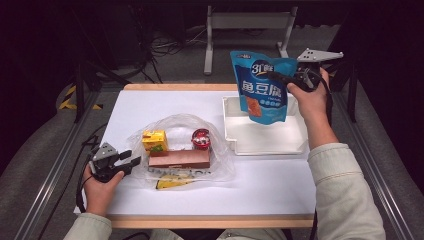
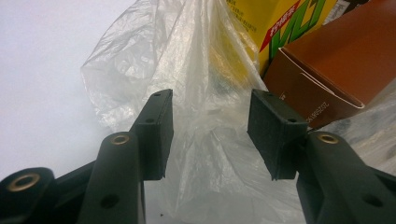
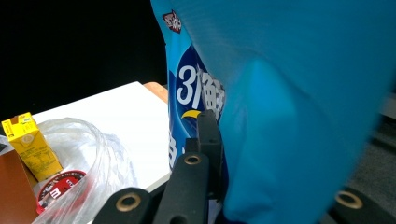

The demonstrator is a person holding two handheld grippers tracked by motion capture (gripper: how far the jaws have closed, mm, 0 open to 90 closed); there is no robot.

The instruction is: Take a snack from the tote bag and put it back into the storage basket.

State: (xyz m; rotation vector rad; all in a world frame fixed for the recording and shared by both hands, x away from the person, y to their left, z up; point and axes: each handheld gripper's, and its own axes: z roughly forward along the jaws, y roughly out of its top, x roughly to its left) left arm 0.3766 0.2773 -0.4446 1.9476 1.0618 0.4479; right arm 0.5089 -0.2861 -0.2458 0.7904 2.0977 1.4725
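My right gripper (image 1: 281,78) is shut on a blue snack pouch (image 1: 262,92) and holds it upright in the air above a white tray (image 1: 265,139). In the right gripper view the pouch (image 3: 289,93) is very close, with one black finger (image 3: 208,135) pressed on its face. My left gripper (image 1: 131,158) rests open at the left edge of a clear plastic bag (image 1: 220,162). In the left gripper view the film of the bag (image 2: 196,60) runs loosely between the spread jaws (image 2: 210,130), and the pads do not press on it.
On the open bag lie a yellow juice box (image 1: 154,140), a brown carton (image 1: 179,159), a red-lidded cup (image 1: 201,138) and a yellow packet (image 1: 170,183). The white table (image 1: 270,185) has wooden edges front and back. Metal rails run along both sides.
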